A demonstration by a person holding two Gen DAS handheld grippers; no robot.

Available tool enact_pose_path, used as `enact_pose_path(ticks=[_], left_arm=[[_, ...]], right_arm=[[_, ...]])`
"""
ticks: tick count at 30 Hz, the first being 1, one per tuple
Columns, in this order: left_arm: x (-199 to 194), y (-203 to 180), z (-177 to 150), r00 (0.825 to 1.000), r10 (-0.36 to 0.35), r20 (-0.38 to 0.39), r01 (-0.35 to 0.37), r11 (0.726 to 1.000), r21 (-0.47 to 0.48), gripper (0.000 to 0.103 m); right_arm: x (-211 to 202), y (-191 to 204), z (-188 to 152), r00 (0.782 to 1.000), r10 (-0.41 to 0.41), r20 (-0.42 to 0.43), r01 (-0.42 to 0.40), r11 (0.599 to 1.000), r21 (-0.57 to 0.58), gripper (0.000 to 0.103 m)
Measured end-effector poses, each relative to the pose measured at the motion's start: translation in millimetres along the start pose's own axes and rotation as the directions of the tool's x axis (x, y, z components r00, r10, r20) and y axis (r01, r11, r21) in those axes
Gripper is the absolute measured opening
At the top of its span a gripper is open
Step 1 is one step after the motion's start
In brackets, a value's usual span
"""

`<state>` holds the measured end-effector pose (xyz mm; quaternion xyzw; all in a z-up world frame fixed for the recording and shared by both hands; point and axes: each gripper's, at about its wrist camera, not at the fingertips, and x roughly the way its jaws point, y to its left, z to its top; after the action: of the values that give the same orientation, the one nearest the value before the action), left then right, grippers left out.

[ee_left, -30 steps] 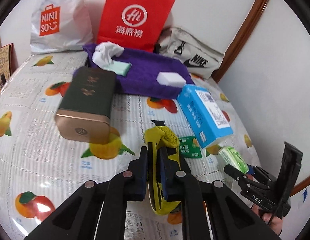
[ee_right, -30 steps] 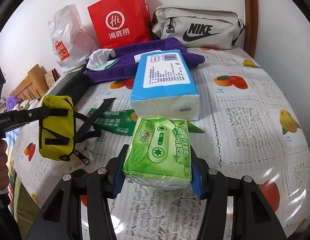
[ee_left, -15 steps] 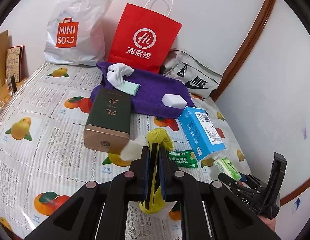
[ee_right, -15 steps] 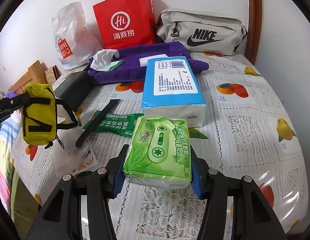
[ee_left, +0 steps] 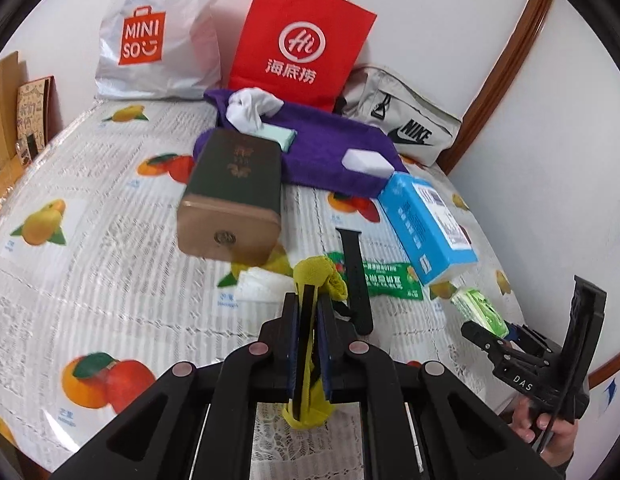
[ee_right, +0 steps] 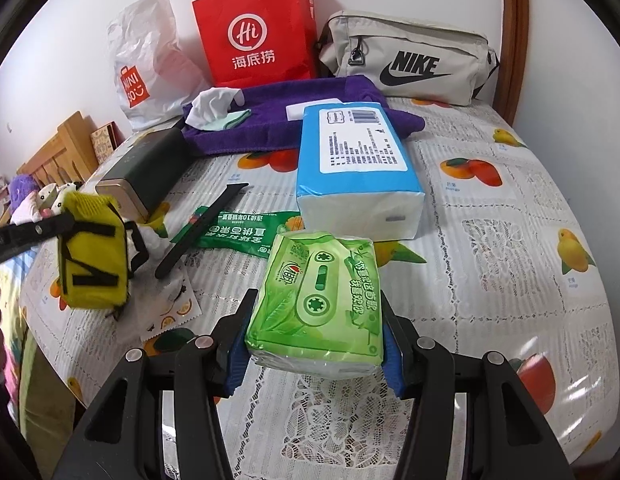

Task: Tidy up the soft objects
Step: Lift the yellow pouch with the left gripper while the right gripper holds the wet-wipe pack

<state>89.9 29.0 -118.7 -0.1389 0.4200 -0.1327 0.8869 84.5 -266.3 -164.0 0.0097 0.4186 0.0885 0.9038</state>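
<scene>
My left gripper (ee_left: pixel 309 304) is shut on a small yellow pouch (ee_left: pixel 315 276) with black straps and holds it above the table; the pouch also shows in the right wrist view (ee_right: pixel 92 258) at the left. My right gripper (ee_right: pixel 316 312) is shut on a green tissue pack (ee_right: pixel 318 300), seen in the left wrist view (ee_left: pixel 480 312) at the right. A purple towel (ee_left: pixel 330 152) lies at the back with a white cloth (ee_left: pixel 250 110), a mint sponge (ee_left: pixel 280 136) and a white sponge (ee_left: pixel 368 162) on it.
A dark green tin (ee_left: pixel 234 196), a blue tissue box (ee_left: pixel 426 224), a black strap (ee_left: pixel 356 276), a green wrapper (ee_left: pixel 384 280) and a small sachet (ee_right: pixel 170 308) lie on the fruit-print tablecloth (ee_left: pixel 90 240). A red paper bag (ee_left: pixel 302 40), a Miniso bag (ee_left: pixel 158 36) and a Nike bag (ee_right: pixel 410 58) stand along the wall.
My left gripper has dropped lower and moved forward with the yellow pouch. My right gripper has moved slightly forward with the green tissue pack.
</scene>
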Motion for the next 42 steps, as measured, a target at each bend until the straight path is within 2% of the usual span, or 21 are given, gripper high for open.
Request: enact_pose_path(ticks=[4, 7, 13, 15, 17, 20, 26, 34, 39, 42], left_arm=[[13, -5, -9, 0.999, 0.019, -0.028, -0.018, 1.000, 0.025, 0.013], [28, -6, -16, 0.996, 0.048, -0.078, -0.046, 0.998, 0.033, 0.020], [42, -7, -26, 0.990, 0.071, -0.124, -0.064, 0.996, 0.063, 0.032], [42, -8, -28, 0.992, 0.052, -0.114, -0.045, 0.997, 0.059, 0.029], [39, -9, -29, 0.994, -0.004, -0.109, 0.010, 0.998, 0.060, 0.018], [25, -8, -24, 0.997, -0.031, -0.071, 0.035, 0.998, 0.051, 0.013], [-10, 5, -2, 0.999, -0.022, 0.032, 0.022, 1.000, 0.008, 0.011], [-40, 11, 19, 0.995, -0.005, 0.100, 0.007, 1.000, -0.012, 0.010], [-38, 10, 17, 0.997, -0.007, 0.083, 0.006, 1.000, 0.004, 0.010], [-15, 12, 2, 0.998, 0.054, -0.023, -0.053, 0.998, 0.026, 0.011]], right_arm=[[4, -1, -4, 1.000, -0.007, -0.015, 0.007, 1.000, -0.005, 0.054], [8, -1, -5, 1.000, -0.006, -0.026, 0.006, 1.000, -0.003, 0.054], [14, 1, -6, 0.999, -0.013, -0.045, 0.012, 1.000, -0.018, 0.054], [15, 1, -5, 0.999, -0.013, -0.043, 0.012, 1.000, -0.019, 0.054], [16, 2, -5, 0.999, -0.011, -0.043, 0.010, 1.000, -0.015, 0.054], [14, 4, -6, 0.999, -0.010, -0.043, 0.009, 1.000, -0.023, 0.054], [8, 3, -4, 1.000, -0.010, -0.025, 0.010, 1.000, -0.019, 0.054], [-5, -2, 7, 1.000, -0.019, 0.008, 0.019, 1.000, -0.006, 0.054], [-15, 6, 14, 0.999, 0.000, 0.043, 0.002, 0.999, -0.035, 0.054], [-15, 12, 14, 0.999, 0.021, 0.044, -0.019, 0.999, -0.044, 0.054]])
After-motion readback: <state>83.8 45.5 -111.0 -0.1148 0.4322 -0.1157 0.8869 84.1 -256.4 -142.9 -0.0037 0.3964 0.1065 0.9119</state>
